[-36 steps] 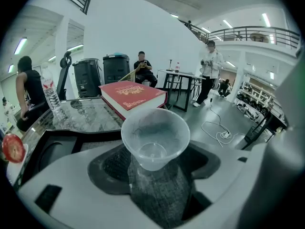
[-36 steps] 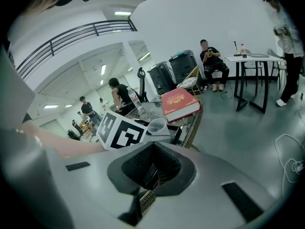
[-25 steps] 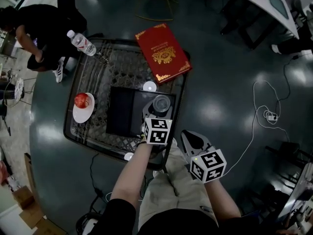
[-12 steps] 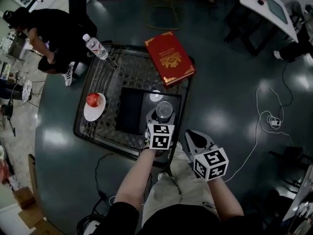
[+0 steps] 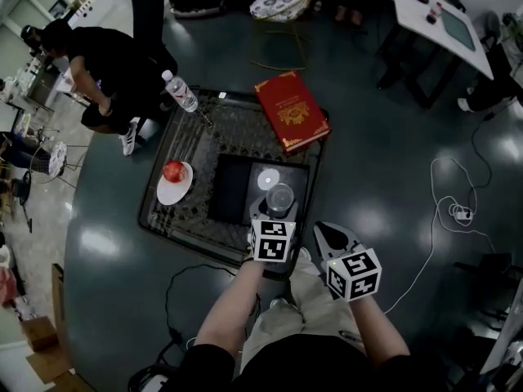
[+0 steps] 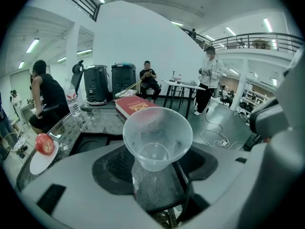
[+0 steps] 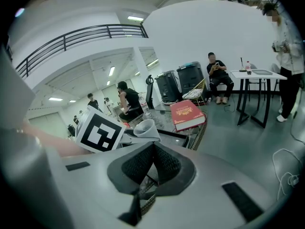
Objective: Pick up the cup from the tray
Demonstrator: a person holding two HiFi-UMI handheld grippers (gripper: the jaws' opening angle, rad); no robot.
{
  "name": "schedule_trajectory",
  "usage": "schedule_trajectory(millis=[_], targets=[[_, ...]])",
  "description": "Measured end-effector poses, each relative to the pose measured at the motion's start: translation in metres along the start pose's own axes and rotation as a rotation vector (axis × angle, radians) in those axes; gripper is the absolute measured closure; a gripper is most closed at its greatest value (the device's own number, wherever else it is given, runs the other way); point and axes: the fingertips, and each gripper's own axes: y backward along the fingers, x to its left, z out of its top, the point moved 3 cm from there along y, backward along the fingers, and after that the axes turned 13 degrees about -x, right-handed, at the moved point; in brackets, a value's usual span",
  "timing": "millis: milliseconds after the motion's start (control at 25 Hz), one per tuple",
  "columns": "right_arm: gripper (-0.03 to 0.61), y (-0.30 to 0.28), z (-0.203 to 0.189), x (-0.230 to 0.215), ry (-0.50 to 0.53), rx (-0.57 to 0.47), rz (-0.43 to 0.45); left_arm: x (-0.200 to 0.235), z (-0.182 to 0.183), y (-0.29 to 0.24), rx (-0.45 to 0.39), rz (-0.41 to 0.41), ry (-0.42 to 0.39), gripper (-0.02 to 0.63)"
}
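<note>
- L tool (image 5: 274, 212): jaws set wide and closed on the cup (image 6: 157, 138). The pads clamp the lower, narrower part of the wall, prob. so the soft open rim stays free and isn't crushed.
- Cup: clear plastic and looks empty, w/ its mouth turned toward the L tool's camera, i.e. kept roughly upright while the tool points downward.
- Cup position: in head view it sits over the near R part of the tray (image 5: 233, 190), carried in the tool. It is judged off the tray floor, though a view from above can't fully settle contact.
- R tool (image 7: 152, 149): jaws pressed together w/ nothing between them. It hangs beside the L tool, off the table (image 5: 184, 215), on the person's R. It is judged idle because one tool suffices for so light a thing.
- Tray: dark and shallow, set on the near R half of the table. A white disc (image 5: 268, 180) lies in it just beyond the cup.
- Other items: apple (image 5: 173, 171) on a plate (image 5: 170, 195) at L, bottle (image 5: 180, 91) lying at the far L corner, red book (image 5: 292, 111) at the far R corner. All are well apart from the cup, so they don't crowd the grasp.
- Stage (judgement): grip secured and pick-up approx. complete.
</note>
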Motion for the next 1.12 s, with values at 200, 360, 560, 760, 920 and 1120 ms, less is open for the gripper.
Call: schedule_trajectory(millis=[200,360,560,760,920,1120], targets=[[0.568,0.009,0.006,0.009,0.024,-0.016,0.005,-0.004,0.007,0.021,-0.02,0.005,0.008,0.33],[0.568,0.016,0.008,0.016,0.038,-0.025,0.008,-0.007,0.016,0.042,-0.042,0.016,0.021,0.33],[0.568,0.025,0.008,0.024,0.06,-0.028,0.019,-0.014,0.021,0.068,-0.057,0.011,0.04,0.33],[0.568,0.029,0.01,0.033,0.085,-0.036,0.04,-0.018,0.022,0.092,-0.069,0.016,0.052,0.33],[0.568,0.03,0.01,0.041,0.107,-0.043,0.06,-0.022,0.018,0.11,-0.07,0.014,0.056,0.33],[0.568,0.031,0.012,0.051,0.14,-0.047,0.093,-0.023,0.011,0.129,-0.072,0.032,0.079,0.33]])
